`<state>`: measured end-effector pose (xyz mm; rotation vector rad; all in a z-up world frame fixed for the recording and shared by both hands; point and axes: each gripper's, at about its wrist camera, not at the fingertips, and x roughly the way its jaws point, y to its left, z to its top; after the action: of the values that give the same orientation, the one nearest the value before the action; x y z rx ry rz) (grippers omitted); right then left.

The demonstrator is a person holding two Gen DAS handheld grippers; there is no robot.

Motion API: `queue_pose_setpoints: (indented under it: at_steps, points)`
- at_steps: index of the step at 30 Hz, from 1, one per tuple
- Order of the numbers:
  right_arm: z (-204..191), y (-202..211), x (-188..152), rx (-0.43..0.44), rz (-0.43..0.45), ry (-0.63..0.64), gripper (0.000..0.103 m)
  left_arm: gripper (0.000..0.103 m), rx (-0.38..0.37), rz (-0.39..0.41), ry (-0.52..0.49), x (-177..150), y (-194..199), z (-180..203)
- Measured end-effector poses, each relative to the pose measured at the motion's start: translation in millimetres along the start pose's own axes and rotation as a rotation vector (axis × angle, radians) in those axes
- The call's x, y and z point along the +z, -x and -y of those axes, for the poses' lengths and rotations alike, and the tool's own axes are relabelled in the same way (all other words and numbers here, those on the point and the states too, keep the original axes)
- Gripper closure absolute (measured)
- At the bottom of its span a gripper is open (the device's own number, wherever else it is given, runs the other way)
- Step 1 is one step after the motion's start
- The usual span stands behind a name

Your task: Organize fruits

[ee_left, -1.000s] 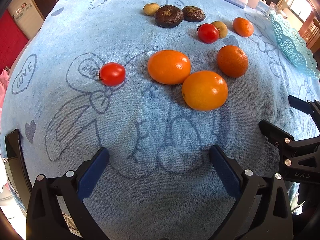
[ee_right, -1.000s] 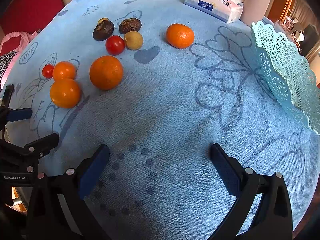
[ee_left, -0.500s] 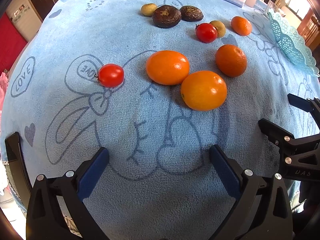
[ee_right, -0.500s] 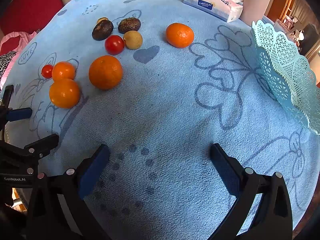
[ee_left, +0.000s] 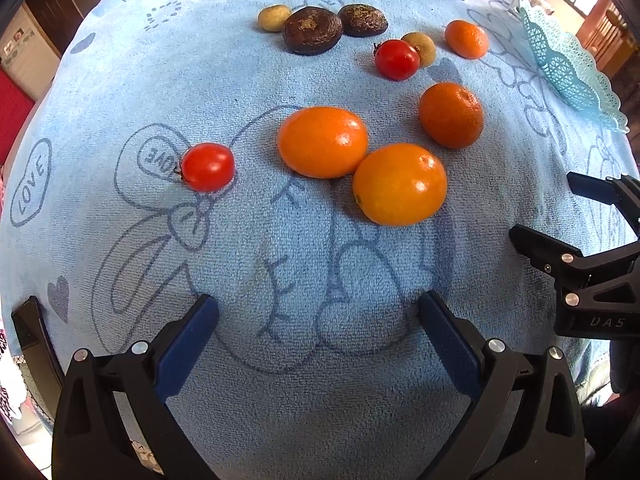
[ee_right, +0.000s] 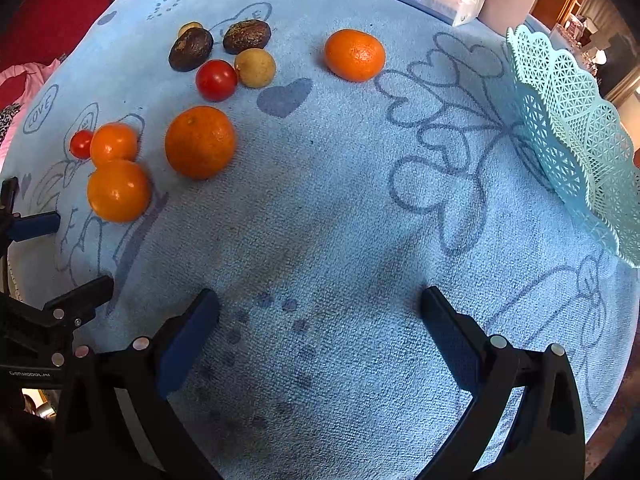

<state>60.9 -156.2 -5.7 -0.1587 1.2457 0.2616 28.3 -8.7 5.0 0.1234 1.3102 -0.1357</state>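
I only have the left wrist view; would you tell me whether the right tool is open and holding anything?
Observer: The right tool is open and holds nothing; only blue cloth shows between its fingers.
Operator: Thank you. Where does the basket sit relative to that tool?
Observer: The basket is ahead and to its right, while all the fruit lies to its left; the nearest orange is well apart from the basket.
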Motion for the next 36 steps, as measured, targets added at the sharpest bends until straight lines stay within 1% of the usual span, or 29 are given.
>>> queue_pose_setpoints:
  at_steps: [5, 9, 13, 14, 20, 21, 23, 27, 29, 31, 36]
  points:
    - [-3, 1, 2, -0.008, 0.000, -0.013, 0.002, 0.005, 0.002, 0.005, -0.007, 15, 2, -9]
    - [-2, -1, 7, -0.011, 0.005, -0.022, 0.002, 0.005, 0.010, 0.017, 0.012, 28, 4, -19]
    - [-2, 1, 4, -0.011, 0.008, -0.026, 0.002, 0.005, 0.019, 0.029, 0.037, 41, 5, -33]
    - [-2, 1, 3, -0.012, 0.007, -0.027, 0.002, 0.005, 0.018, 0.030, 0.044, 44, 5, -45]
    - [-2, 3, 4, -0.017, 0.006, -0.036, 0.002, 0.005, 0.021, 0.042, 0.110, 62, 6, -83]
    - [-2, 3, 4, -0.018, 0.007, -0.038, 0.002, 0.006, 0.017, 0.043, 0.123, 64, 6, -91]
    - [-2, 3, 5, -0.021, 0.007, -0.043, 0.002, 0.012, 0.004, 0.037, 0.142, 71, 6, -106]
    - [-1, 4, 8, -0.024, 0.001, -0.051, 0.002, 0.014, 0.006, 0.035, 0.147, 84, 4, -125]
    - [0, 5, 11, -0.027, -0.013, -0.054, 0.002, 0.016, 0.006, 0.033, 0.145, 89, 4, -131]
    - [1, 4, 15, -0.025, -0.029, -0.059, 0.002, 0.016, 0.009, 0.038, 0.141, 89, 4, -124]
    - [3, 7, 27, -0.026, -0.065, -0.067, 0.002, 0.016, 0.011, 0.042, 0.130, 111, 2, -120]
